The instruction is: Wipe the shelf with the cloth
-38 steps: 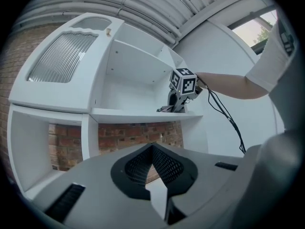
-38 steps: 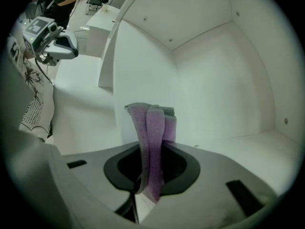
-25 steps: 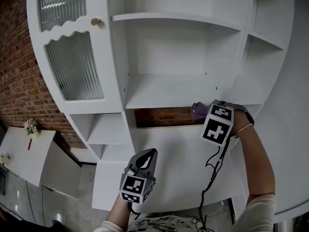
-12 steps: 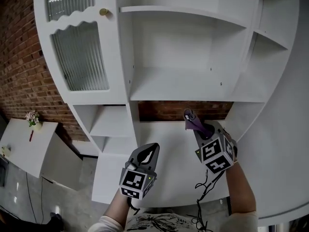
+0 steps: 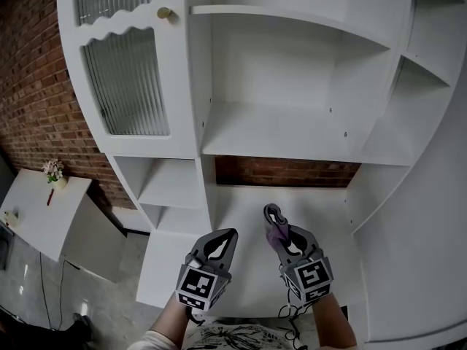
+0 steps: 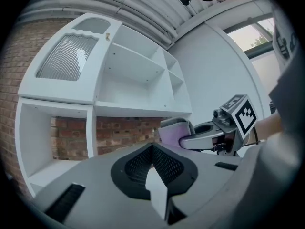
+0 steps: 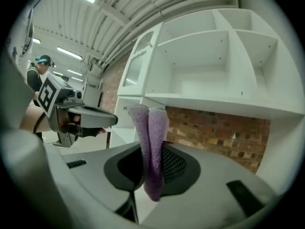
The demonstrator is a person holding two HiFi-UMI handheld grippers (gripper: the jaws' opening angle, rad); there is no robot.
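A folded purple cloth (image 5: 276, 228) (image 7: 151, 147) is pinched between the jaws of my right gripper (image 5: 277, 232), which is held low over the white counter (image 5: 241, 203), well below the middle shelf (image 5: 277, 133). The cloth (image 6: 172, 129) sticks up past the jaw tips. My left gripper (image 5: 220, 243) hangs to the left of it at about the same height, jaws shut with nothing between them. In the left gripper view the right gripper (image 6: 209, 137) is at the right with the cloth in it.
The white shelving unit has a ribbed glass door (image 5: 128, 79) with a brass knob (image 5: 165, 12) at the left, side cubbies (image 5: 171, 184) below it and narrow compartments (image 5: 430, 49) at the right. A brick wall (image 5: 284, 172) shows behind the counter. A person (image 7: 38, 70) stands far left.
My right gripper has pulled the cloth down and back from the middle shelf's front edge to low over the counter, close to the left gripper. The left gripper has barely moved.
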